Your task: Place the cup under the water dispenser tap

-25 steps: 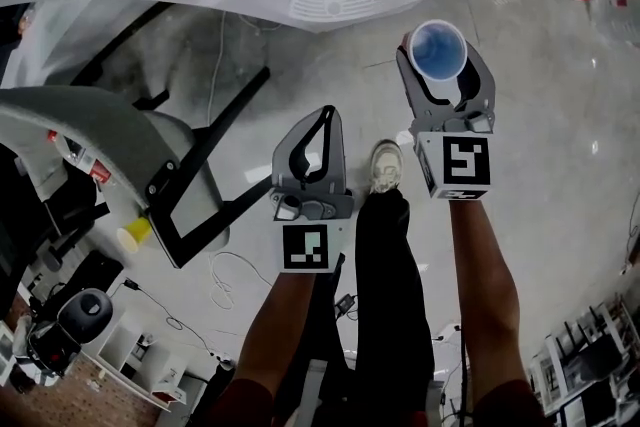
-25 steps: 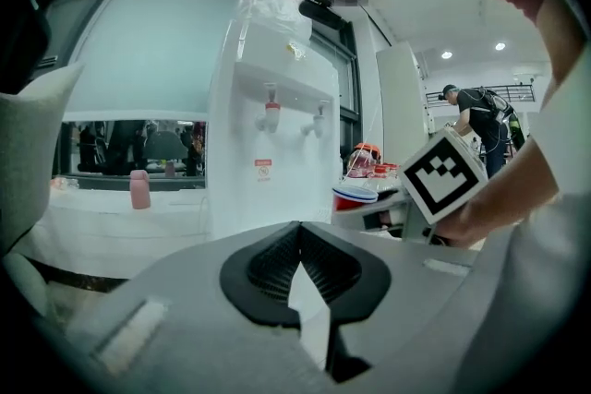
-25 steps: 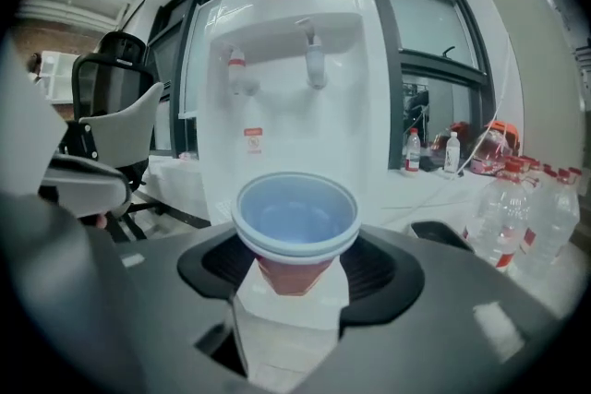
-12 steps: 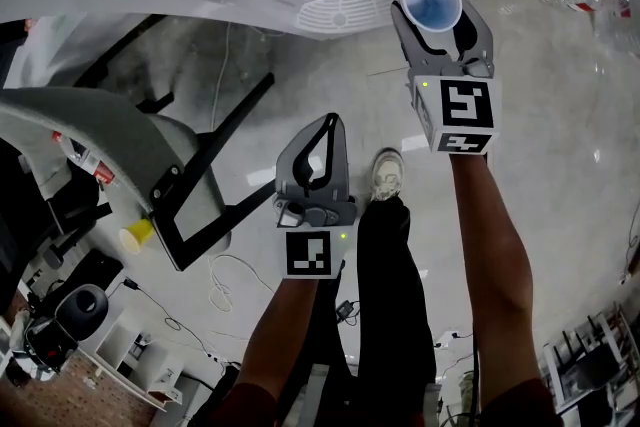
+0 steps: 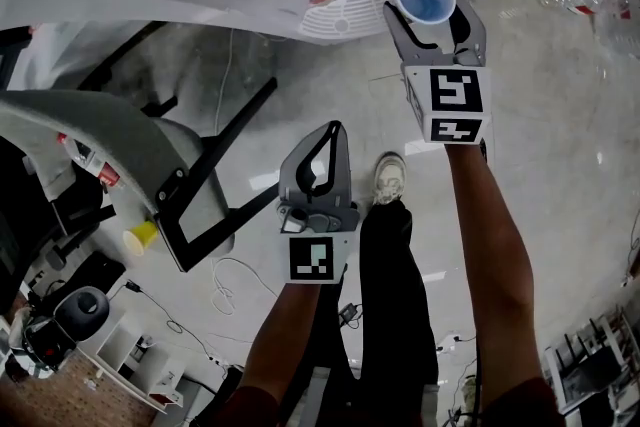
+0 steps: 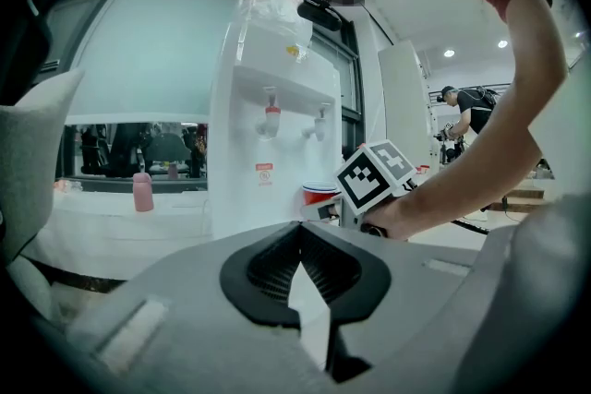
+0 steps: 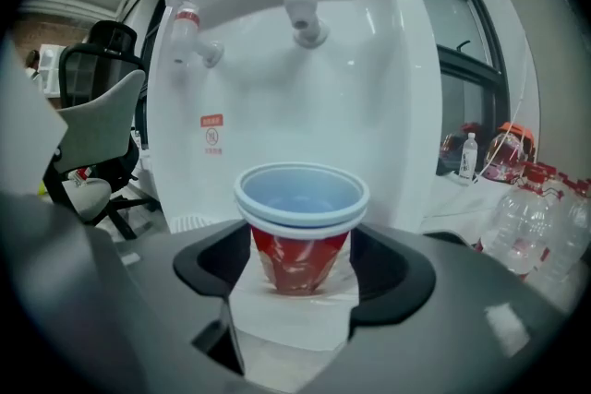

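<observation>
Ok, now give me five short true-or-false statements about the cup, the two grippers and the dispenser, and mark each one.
1. The cup stands between the jaws of the right gripper. True; those jaws are opening.
2. The left gripper holds a second cup. False: its jaws are together with nothing between them.
3. The cup lies on its side. False: it is upright, mouth up.
4. The cup is red on the outside. True.
5. The water dispenser has a single tap. False: it has two, a red-topped tap and a white tap.
</observation>
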